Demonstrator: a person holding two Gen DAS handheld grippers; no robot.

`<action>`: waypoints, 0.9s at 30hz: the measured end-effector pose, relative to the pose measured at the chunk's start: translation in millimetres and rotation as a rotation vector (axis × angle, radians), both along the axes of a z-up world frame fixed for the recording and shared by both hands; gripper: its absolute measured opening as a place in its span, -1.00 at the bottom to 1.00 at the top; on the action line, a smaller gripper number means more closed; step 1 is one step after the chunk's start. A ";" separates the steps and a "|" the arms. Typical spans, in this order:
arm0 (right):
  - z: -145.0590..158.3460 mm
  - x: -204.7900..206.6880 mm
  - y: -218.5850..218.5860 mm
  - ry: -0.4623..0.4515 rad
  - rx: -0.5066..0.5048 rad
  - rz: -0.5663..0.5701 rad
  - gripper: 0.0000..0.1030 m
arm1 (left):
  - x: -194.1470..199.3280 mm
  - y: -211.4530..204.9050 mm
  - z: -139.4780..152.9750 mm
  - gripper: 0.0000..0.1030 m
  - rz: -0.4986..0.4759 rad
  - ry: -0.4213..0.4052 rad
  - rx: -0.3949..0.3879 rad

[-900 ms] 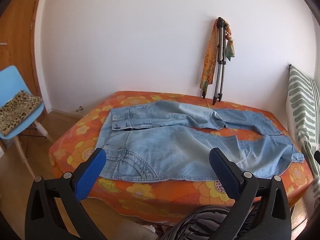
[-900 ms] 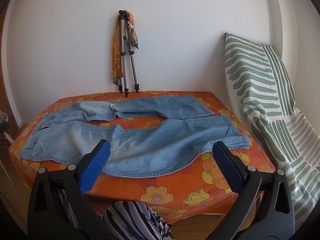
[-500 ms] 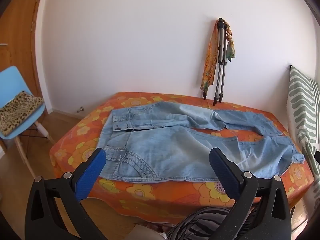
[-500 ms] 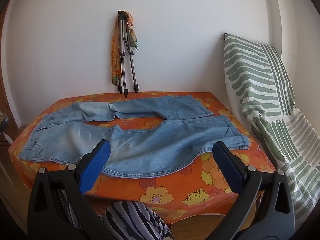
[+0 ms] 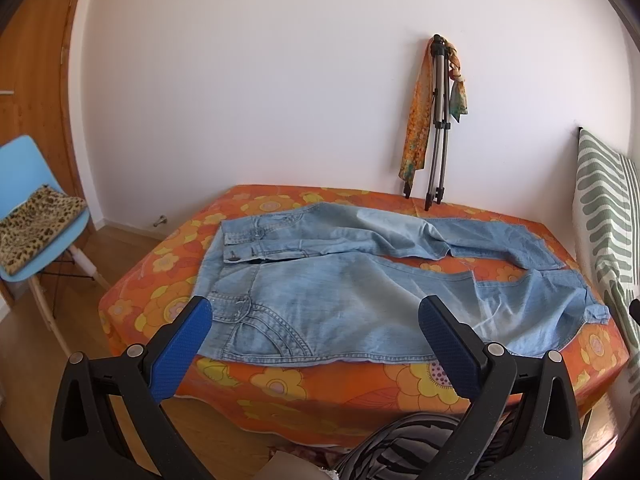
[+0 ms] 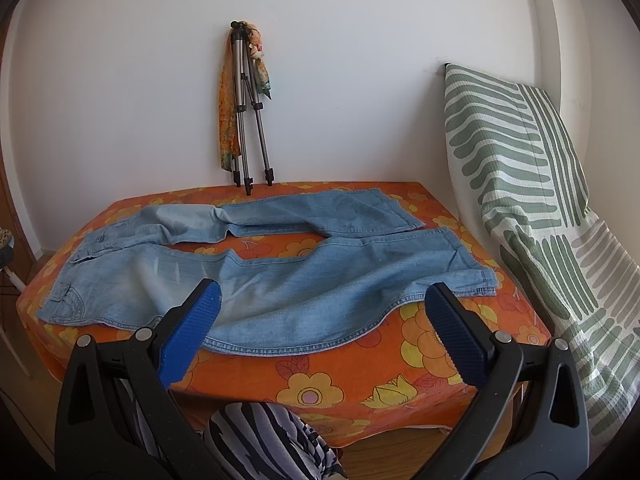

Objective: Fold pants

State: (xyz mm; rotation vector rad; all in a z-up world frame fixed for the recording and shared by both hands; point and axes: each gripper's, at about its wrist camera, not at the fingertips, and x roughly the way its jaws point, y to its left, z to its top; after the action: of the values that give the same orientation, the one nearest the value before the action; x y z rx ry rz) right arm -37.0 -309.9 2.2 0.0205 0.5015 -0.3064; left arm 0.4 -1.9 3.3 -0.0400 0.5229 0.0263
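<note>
Light blue jeans (image 5: 344,300) lie spread flat on an orange flowered table (image 5: 304,384), waistband at the left, both legs running to the right and lying apart. They also show in the right wrist view (image 6: 280,280). My left gripper (image 5: 314,324) is open and empty, held back from the table's front edge, facing the waist end. My right gripper (image 6: 320,310) is open and empty, in front of the near leg. Neither touches the jeans.
A tripod (image 5: 438,120) with a scarf leans on the back wall. A green-striped cushion (image 6: 532,184) stands at the table's right side. A blue chair (image 5: 28,208) with a leopard cloth stands on the left. Zebra-striped fabric (image 6: 264,440) is below the grippers.
Both grippers have drifted slightly, so the view of the table shifts a little. The jeans have not moved and both grippers stay open.
</note>
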 end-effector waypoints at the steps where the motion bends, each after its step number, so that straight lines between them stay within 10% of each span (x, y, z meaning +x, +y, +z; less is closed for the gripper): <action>1: 0.0 0.0 -0.1 0.000 0.000 0.000 1.00 | 0.2 -0.1 -0.1 0.99 0.000 0.000 -0.001; 27: 0.2 1.6 1.7 -0.002 0.002 -0.001 1.00 | 0.7 -2.4 2.1 1.00 -0.003 -0.004 0.002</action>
State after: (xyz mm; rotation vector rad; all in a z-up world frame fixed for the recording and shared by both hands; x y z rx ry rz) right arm -35.4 -308.2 2.5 0.0224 0.5000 -0.3065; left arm 1.1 -4.2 5.4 -0.0375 0.5190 0.0240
